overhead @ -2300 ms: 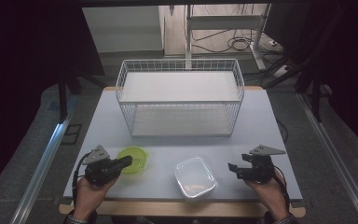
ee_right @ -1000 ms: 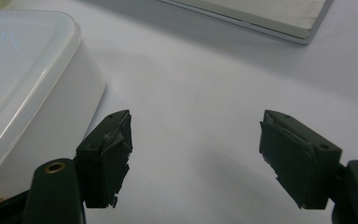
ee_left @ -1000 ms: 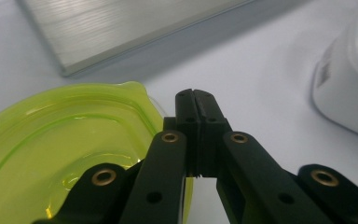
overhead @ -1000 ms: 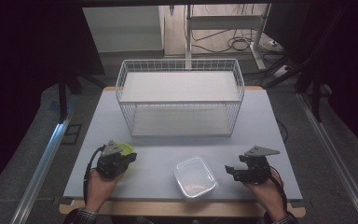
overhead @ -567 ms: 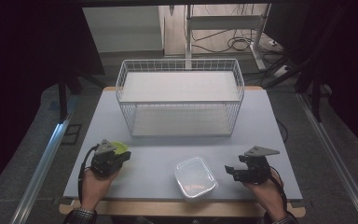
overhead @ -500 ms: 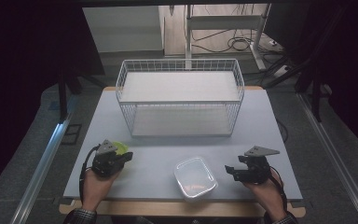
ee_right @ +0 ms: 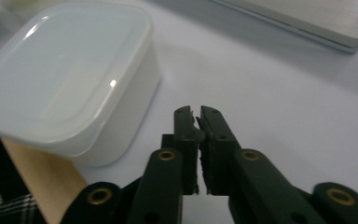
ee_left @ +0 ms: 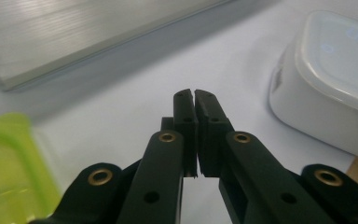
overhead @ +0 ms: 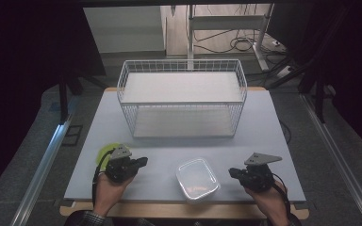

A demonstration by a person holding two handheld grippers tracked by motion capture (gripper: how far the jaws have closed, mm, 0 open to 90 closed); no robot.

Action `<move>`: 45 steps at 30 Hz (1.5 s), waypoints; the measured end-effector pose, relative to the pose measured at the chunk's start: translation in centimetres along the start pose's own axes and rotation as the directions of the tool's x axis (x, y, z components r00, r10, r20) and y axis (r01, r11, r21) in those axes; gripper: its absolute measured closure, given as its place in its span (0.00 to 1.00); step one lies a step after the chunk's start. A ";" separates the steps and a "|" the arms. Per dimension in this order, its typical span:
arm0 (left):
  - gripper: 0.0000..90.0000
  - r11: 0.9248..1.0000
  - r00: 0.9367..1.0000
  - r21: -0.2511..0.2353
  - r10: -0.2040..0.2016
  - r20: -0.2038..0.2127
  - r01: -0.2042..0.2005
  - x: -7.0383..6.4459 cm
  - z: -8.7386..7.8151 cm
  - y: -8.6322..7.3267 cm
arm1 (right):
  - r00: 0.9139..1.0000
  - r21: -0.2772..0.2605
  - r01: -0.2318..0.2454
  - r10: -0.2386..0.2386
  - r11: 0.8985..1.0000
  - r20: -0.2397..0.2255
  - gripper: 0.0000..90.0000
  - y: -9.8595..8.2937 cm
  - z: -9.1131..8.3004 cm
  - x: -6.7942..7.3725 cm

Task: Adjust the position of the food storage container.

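A clear plastic container (overhead: 197, 178) lies upside down near the table's front edge, between my two grippers; it appears at the right of the left gripper view (ee_left: 328, 74) and at the left of the right gripper view (ee_right: 60, 79). A green lid (overhead: 104, 151) lies flat at the front left, partly hidden under my left gripper, and its edge (ee_left: 9, 168) shows in the left gripper view. My left gripper (overhead: 140, 162) (ee_left: 195, 100) is shut and empty, pointing right toward the container. My right gripper (overhead: 232, 172) (ee_right: 196, 116) is shut and empty, pointing left at the container.
A white wire basket (overhead: 181, 96) with a pale shelf inside stands at the middle back of the table. The table's wooden front edge (overhead: 184, 211) runs just in front of the container. Cables and a metal stand (overhead: 226, 28) sit on the floor beyond.
My left gripper moved back over the green lid, then swung right; it now points toward the container. My right gripper shifted slightly left.
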State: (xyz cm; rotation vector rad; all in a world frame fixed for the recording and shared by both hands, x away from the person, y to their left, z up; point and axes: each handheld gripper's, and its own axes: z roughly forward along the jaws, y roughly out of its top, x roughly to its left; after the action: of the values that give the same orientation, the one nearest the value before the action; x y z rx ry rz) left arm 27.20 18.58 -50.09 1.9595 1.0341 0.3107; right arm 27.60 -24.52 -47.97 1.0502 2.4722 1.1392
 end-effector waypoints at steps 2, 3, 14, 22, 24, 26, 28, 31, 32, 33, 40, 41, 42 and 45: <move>0.98 1.000 1.000 0.004 0.012 0.013 -0.012 -0.3 0.3 0.0 | 1.000 0.003 0.003 -0.003 1.000 -0.014 0.98 -0.1 -0.1 0.4; 0.98 1.000 1.000 0.005 0.020 0.018 -0.020 -0.5 0.5 -0.1 | 1.000 0.007 0.002 -0.002 1.000 -0.021 0.99 -0.1 -0.1 0.6; 0.98 1.000 0.999 0.009 0.025 0.048 -0.026 -0.7 1.2 -0.1 | 0.992 0.068 0.005 0.003 0.998 -0.123 0.99 -1.6 -0.4 3.3; 0.99 0.999 0.998 0.018 0.032 0.055 -0.033 -1.0 1.9 0.1 | 0.980 0.096 0.019 0.000 0.995 -0.197 0.98 -1.9 0.8 4.8; 1.00 0.999 0.998 0.015 0.029 0.060 -0.030 -1.0 2.1 0.2 | 0.982 0.100 0.016 0.003 0.995 -0.189 0.98 -1.8 1.1 4.9; 0.99 0.999 0.997 0.016 0.026 0.068 -0.028 -1.0 2.3 0.3 | 0.984 0.102 0.003 0.015 0.995 -0.178 0.97 -1.7 1.3 4.8; 0.99 0.999 0.997 0.022 0.028 0.075 -0.030 -1.0 2.6 0.4 | 0.985 0.100 -0.010 0.027 0.995 -0.168 0.97 -1.5 1.5 4.6; 0.99 0.999 0.996 0.036 0.028 0.086 -0.032 -1.1 3.3 0.5 | 0.987 0.098 -0.027 0.042 0.995 -0.158 0.96 -1.1 1.9 4.4; 0.99 0.999 0.996 0.039 0.027 0.088 -0.031 -1.1 3.5 0.5 | 0.987 0.098 -0.035 0.049 0.995 -0.152 0.96 -0.9 2.1 4.2; 0.99 0.999 0.995 0.043 0.027 0.091 -0.031 -1.2 3.7 0.5 | 0.987 0.095 -0.041 0.055 0.995 -0.149 0.96 -0.7 2.3 4.2; 0.99 0.998 0.994 0.059 0.029 0.103 -0.035 -1.6 5.1 1.0 | 0.985 0.089 -0.078 0.091 0.993 -0.150 0.97 0.5 3.5 3.2; 0.99 0.997 0.994 0.064 0.028 0.109 -0.035 -1.7 5.3 1.0 | 0.983 0.081 -0.088 0.100 0.993 -0.152 0.97 0.6 3.7 3.0; 0.99 0.997 0.993 0.067 0.032 0.110 -0.039 -1.8 5.6 1.1 | 0.982 0.076 -0.096 0.107 0.992 -0.153 0.97 0.8 3.8 2.8; 0.99 0.997 0.992 0.066 0.027 0.120 -0.035 -1.9 5.9 1.2 | 0.979 0.064 -0.127 0.135 0.990 -0.152 0.98 1.2 4.3 2.1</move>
State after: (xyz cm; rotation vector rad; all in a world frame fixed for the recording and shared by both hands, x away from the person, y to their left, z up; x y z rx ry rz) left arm 29.96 13.36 -52.23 2.0310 0.9491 0.1748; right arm 28.70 -20.06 -49.76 1.1984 2.6005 1.2434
